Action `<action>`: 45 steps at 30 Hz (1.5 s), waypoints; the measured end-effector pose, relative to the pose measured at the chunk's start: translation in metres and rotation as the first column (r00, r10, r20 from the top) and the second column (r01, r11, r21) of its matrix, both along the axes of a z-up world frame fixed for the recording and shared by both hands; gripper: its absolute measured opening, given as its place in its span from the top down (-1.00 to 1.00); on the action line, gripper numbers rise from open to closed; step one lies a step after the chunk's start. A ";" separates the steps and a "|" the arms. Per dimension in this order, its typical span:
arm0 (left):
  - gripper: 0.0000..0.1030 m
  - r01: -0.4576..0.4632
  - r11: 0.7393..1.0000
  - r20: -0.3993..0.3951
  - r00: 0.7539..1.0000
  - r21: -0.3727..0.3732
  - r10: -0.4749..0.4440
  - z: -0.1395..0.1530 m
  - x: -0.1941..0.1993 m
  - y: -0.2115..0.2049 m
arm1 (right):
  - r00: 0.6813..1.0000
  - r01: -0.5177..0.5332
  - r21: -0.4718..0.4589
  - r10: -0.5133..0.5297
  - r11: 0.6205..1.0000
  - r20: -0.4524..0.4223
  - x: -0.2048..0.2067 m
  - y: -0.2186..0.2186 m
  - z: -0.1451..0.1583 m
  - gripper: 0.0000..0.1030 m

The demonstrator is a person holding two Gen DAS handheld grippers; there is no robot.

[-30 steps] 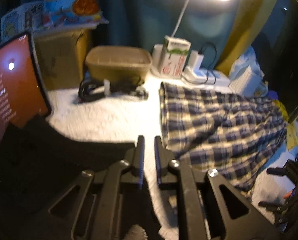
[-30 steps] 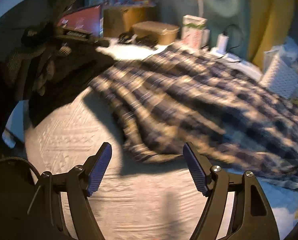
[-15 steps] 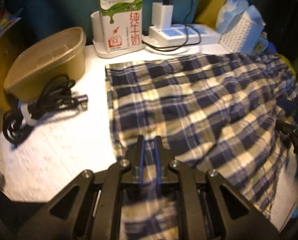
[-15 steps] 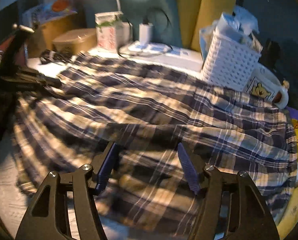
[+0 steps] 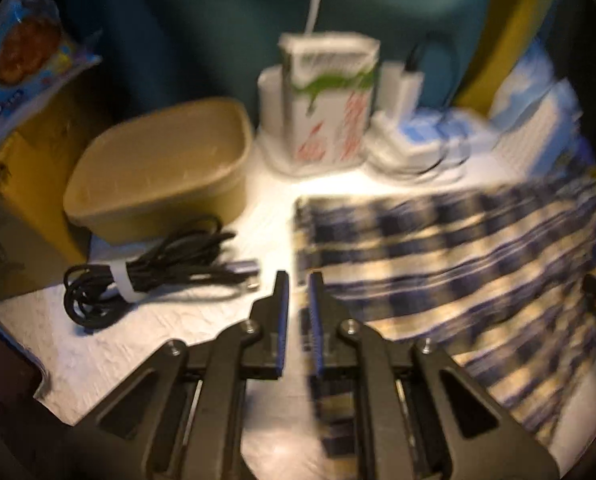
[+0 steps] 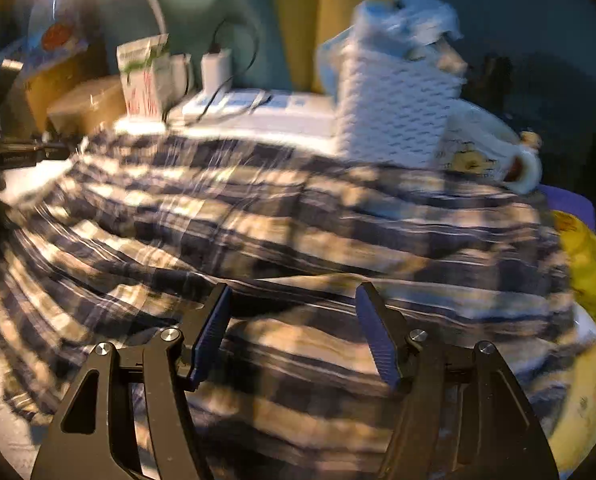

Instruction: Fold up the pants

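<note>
Left gripper: jaws nearly together, a thin slit between the pads, nothing clearly pinched. It hangs over the left edge of the plaid pants, tips right at the hem line; whether it touches the cloth cannot be told through the blur.

Right gripper: jaws wide apart, tips low over a raised fold of the pants. Cloth lies between and under the fingers, pads not pressing it.

Pants spread flat across the white tabletop, covering its middle and right side, rumpled toward the near edge.

Beyond the left gripper, on bare tabletop: a bundled black cable just left of the pants, then a tan lidded container behind it. Along the far edge: a milk carton, a white power strip with a charger plugged in.

At the far right corner, a white woven basket touching the pants' far edge, a cartoon mug just beside it.
</note>
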State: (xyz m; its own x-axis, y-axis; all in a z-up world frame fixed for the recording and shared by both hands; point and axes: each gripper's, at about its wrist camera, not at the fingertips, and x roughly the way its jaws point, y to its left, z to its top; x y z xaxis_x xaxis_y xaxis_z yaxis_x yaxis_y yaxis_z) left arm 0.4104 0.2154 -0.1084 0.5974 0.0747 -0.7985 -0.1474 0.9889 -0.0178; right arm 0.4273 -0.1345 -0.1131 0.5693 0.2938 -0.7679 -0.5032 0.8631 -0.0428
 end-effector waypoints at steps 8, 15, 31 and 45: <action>0.80 0.096 0.988 -0.014 0.995 -0.121 -0.098 -0.010 0.003 -0.046 | 0.988 0.153 -0.073 -0.152 0.986 0.013 0.011 -0.060 -0.008 -0.29; 0.80 0.011 0.990 -0.079 0.997 -0.144 -0.022 -0.035 0.020 -0.039 | 0.980 0.198 -0.078 -0.198 0.977 0.014 0.013 -0.082 -0.011 -0.29; 0.80 0.188 0.930 0.078 0.982 -0.314 -0.172 0.009 -0.100 -0.138 | 0.964 0.264 0.012 -0.264 0.964 0.010 -0.048 -0.124 0.011 -0.29; 0.80 0.129 0.931 -0.027 0.989 -0.341 -0.147 -0.021 -0.129 -0.162 | 0.960 0.275 -0.039 -0.277 0.961 -0.036 -0.066 -0.141 -0.017 -0.29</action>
